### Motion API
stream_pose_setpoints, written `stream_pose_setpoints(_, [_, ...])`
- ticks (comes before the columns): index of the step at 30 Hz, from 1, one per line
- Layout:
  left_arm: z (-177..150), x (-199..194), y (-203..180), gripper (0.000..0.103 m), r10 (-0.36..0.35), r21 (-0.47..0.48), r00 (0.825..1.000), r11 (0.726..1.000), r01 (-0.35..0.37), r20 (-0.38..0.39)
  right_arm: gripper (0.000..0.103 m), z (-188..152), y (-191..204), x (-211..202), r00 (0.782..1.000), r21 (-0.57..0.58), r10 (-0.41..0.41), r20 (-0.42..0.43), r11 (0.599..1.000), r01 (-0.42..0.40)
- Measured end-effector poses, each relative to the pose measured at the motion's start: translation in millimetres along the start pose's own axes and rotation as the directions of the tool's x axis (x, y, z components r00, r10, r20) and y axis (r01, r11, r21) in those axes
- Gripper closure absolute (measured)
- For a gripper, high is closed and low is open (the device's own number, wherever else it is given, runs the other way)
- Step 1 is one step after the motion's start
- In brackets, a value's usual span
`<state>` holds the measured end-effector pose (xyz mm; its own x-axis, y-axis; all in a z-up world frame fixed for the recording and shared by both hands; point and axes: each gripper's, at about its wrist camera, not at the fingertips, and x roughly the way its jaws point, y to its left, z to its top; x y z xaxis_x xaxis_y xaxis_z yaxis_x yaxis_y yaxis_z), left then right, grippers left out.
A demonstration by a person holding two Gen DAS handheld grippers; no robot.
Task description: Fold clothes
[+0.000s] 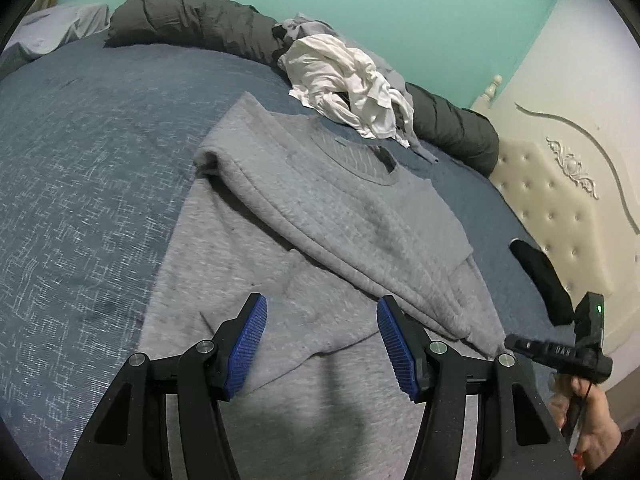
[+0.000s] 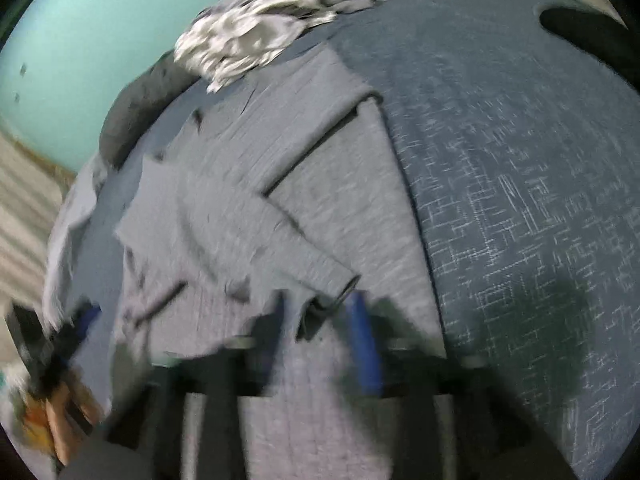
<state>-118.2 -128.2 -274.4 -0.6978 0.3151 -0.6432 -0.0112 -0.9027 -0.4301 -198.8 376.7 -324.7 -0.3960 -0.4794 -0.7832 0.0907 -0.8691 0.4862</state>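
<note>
Over the near part of the grey sweatshirt (image 1: 340, 216), the left gripper (image 1: 322, 340) hangs with its 2 blue-padded fingers (image 1: 246, 344) spread wide and nothing between them. That garment lies flat on the blue bedspread (image 1: 88, 168), one sleeve folded across its body, collar toward 12 o'clock. At 3 o'clock from the left gripper, the other tool's black body and the hand (image 1: 592, 420) holding it show at the frame edge.

On the right wrist view, heavy blur covers the right gripper (image 2: 320, 332); its blue pads (image 2: 364, 344) stand apart with a grey sleeve cuff (image 2: 332, 284) at their tips, but whether they pinch the cloth I cannot tell.

Beyond the sweatshirt, toward 12 o'clock, a crumpled white garment (image 1: 348, 84) sits in a heap against a dark rolled quilt (image 1: 200, 20). A black sock (image 1: 540, 280) lies at 2 o'clock, beside the cream tufted headboard (image 1: 560, 208). No containers are visible.
</note>
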Motion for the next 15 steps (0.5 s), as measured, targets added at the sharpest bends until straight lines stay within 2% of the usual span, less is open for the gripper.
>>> stream_pose_setpoints(5, [0,-1,8,0.041,0.013,-0.009,1.0,1.0,-0.013,-0.008,0.055,5,-8,21,0.997,0.096,0.015,-0.069,0.995,-0.009])
stream_pose_setpoints(11, [1,1,16,0.041,0.022,-0.019,1.0,1.0,-0.022,-0.018,0.055,7,-1,15,0.999,0.08,0.02,-0.036,0.997,-0.017])
stream_pose_setpoints(13, [1,1,16,0.041,0.024,-0.019,1.0,1.0,-0.024,-0.019,0.064,8,1,13,1.0,0.072,0.019,-0.023,0.997,-0.018])
stream_pose_setpoints(15, [0,1,16,0.041,0.026,-0.015,0.999,1.0,-0.027,-0.02,0.088,9,4,10,1.0,0.064,0.019,-0.01,0.998,-0.019])
